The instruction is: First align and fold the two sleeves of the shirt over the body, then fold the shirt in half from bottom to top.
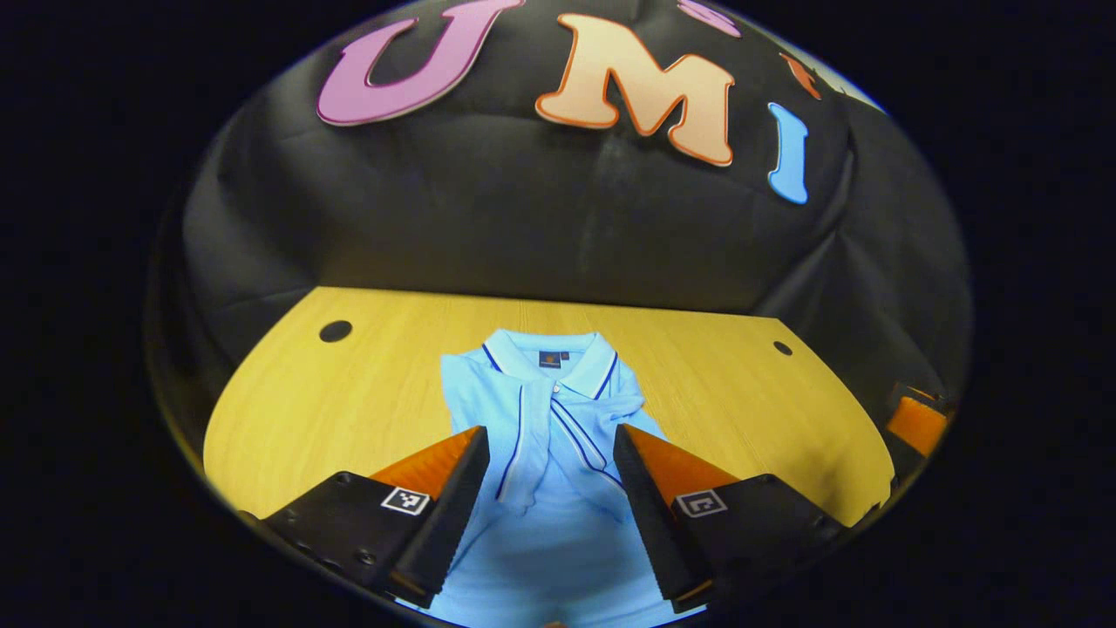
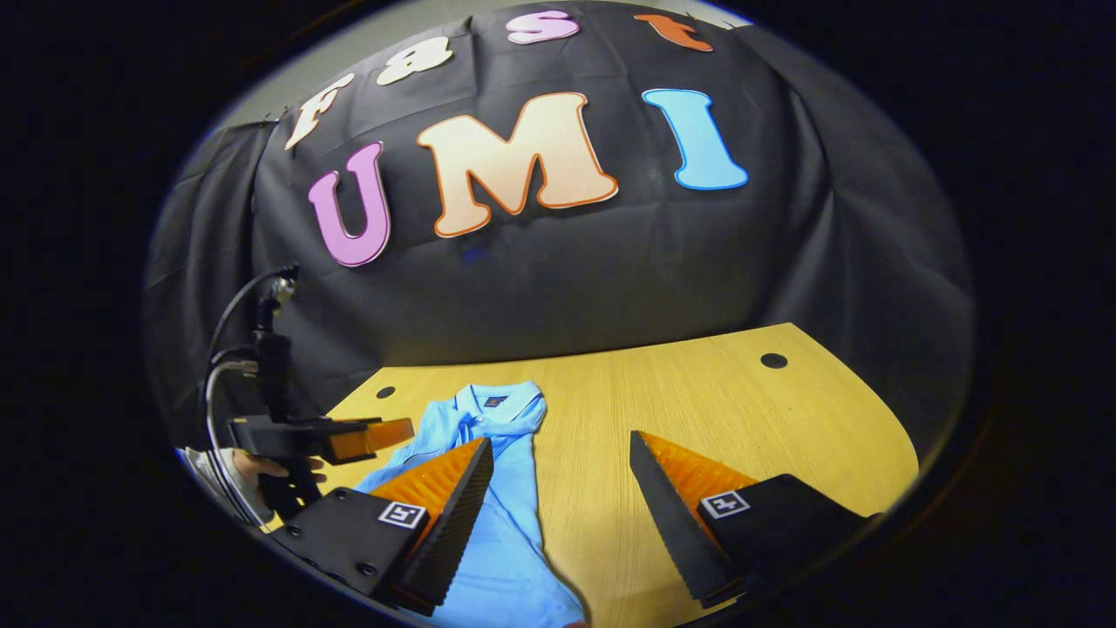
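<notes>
lying flat on wooden table (image 1: 349, 392), light blue shirt (image 1: 558, 488) sleeves folded in, left gripper (image 1: 551, 440) released, right gripper (image 2: 562, 449) released

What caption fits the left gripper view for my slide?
Open tongs hover above a light blue shirt, sleeves folded in, on a wooden table.

Bare yellow wood-grain counter (image 2: 741, 419) lay open from 12 to 4 o'clock of the light blue polo shirt (image 2: 501, 488) in the right gripper view, broken by one round dark hole (image 2: 773, 360). At 9 o'clock the left claw (image 2: 370, 439) and a hand (image 2: 261, 471) hung above the counter's edge. The black cloth wall (image 1: 540, 227) closed off 12 o'clock.
</notes>
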{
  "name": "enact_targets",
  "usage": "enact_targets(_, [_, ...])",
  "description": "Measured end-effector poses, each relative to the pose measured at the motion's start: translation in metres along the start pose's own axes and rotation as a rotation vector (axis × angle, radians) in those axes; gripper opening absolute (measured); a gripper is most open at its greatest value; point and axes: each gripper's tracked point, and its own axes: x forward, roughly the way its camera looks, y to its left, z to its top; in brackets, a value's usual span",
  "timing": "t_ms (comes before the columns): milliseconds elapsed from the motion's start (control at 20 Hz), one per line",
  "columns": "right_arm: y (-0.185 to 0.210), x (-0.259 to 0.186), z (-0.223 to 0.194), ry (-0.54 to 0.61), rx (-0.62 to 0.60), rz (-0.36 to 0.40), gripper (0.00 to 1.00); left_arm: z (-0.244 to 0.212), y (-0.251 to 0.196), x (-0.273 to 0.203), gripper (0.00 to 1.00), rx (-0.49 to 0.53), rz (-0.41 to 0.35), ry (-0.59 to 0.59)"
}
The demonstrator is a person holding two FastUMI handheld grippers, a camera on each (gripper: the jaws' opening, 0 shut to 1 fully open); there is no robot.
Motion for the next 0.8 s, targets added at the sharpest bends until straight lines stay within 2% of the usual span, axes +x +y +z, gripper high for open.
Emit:
enact_targets(200, [0.013,-0.022,-0.017,0.014,0.010,0.000,0.98,-0.015,0.014,-0.063,0.87,0.050,0.023,-0.003])
enact_targets(450, [0.018,-0.067,-0.038,0.014,-0.017,-0.061,0.98,-0.052,0.037,-0.125,0.86,0.021,0.041,0.003])
enact_targets(500, [0.018,-0.076,-0.046,0.022,-0.020,-0.071,0.98,-0.063,0.042,-0.133,0.86,0.017,0.046,0.007])
enact_targets(550, [0.019,-0.086,-0.054,0.030,-0.025,-0.079,0.94,-0.071,0.047,-0.141,0.86,0.012,0.053,0.014])
enact_targets(650, [0.021,-0.105,-0.071,0.048,-0.038,-0.092,0.94,-0.089,0.053,-0.159,0.90,0.010,0.059,0.029])
enact_targets(700, [0.022,-0.114,-0.082,0.058,-0.052,-0.101,0.94,-0.099,0.057,-0.167,0.87,0.016,0.062,0.035])
enact_targets(800, [0.020,-0.132,-0.106,0.089,-0.082,-0.125,0.94,-0.123,0.064,-0.184,0.86,0.030,0.073,0.067])
